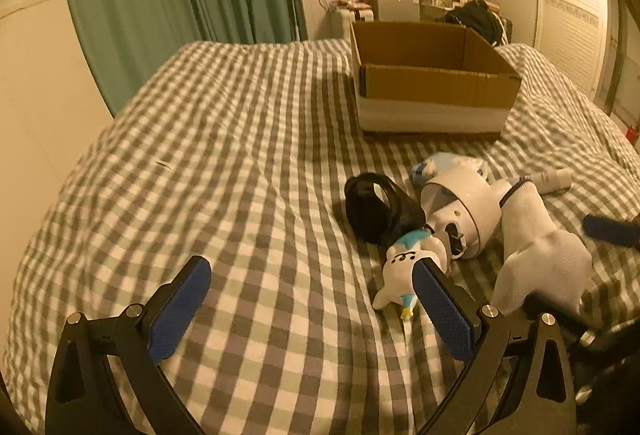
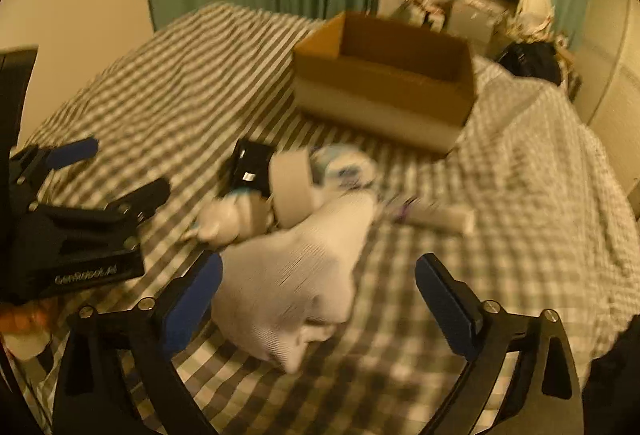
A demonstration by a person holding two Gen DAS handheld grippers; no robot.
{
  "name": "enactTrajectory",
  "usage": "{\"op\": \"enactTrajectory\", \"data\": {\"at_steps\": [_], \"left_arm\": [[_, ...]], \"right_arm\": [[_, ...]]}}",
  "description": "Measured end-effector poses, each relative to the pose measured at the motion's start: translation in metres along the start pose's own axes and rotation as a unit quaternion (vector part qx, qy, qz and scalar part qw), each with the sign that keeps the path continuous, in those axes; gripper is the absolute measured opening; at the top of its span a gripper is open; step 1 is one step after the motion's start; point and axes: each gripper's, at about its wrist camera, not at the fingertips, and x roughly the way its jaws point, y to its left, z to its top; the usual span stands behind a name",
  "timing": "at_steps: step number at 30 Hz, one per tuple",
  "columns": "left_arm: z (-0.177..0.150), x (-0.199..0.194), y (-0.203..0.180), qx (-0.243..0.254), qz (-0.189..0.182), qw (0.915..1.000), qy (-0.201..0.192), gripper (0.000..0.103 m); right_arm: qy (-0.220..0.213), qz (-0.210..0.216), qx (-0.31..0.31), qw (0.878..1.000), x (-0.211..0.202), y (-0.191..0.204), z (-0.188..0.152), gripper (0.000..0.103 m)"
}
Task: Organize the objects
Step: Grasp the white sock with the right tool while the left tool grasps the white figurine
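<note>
A white sock (image 2: 292,275) lies in a small heap of clutter toward the right edge of the checked bed (image 1: 240,155), short of the open cardboard box (image 1: 432,91) that stands nearer the far edge. The right gripper (image 2: 318,299), jaws wide apart and holding nothing, hovers low over the sock, which sits between its blue pads. The left gripper (image 1: 312,299), equally wide and empty, hangs just beside a small white toy figure (image 1: 404,271), one pad at the toy's edge. Behind them rest a black ring-shaped object (image 1: 376,207), a white dome-shaped gadget (image 1: 468,211) and a white tube (image 1: 552,179). The sock looks light, soft and limp; a pinch across its bunched middle should carry it, though the ends will likely droop. The right view is blurred.
</note>
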Motion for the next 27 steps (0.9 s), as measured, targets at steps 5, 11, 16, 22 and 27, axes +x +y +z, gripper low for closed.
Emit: {"op": "enactTrajectory", "data": {"at_steps": [5,11,16,22,27], "left_arm": [[0.001,0.011,-0.009,0.008,-0.023,0.9994,0.022,0.103],[0.005,0.026,-0.029,0.021,-0.044,0.9977,0.046,0.103],[0.006,0.043,-0.053,0.033,-0.058,0.9951,0.073,0.102],[0.000,0.065,-0.072,0.058,-0.072,0.9898,0.109,0.063],[0.000,0.059,-0.071,0.056,-0.080,0.9898,0.104,0.060]], "right_arm": [[0.022,0.060,-0.004,0.998,0.017,0.003,-0.007,0.061],[-0.046,0.007,0.012,0.999,-0.014,-0.020,-0.001,0.054],[-0.068,-0.032,0.034,0.997,-0.029,-0.054,0.006,0.054],[-0.062,-0.021,0.052,0.997,-0.019,-0.068,-0.001,0.054],[-0.060,-0.013,0.051,0.997,-0.019,-0.072,0.000,0.053]]}}
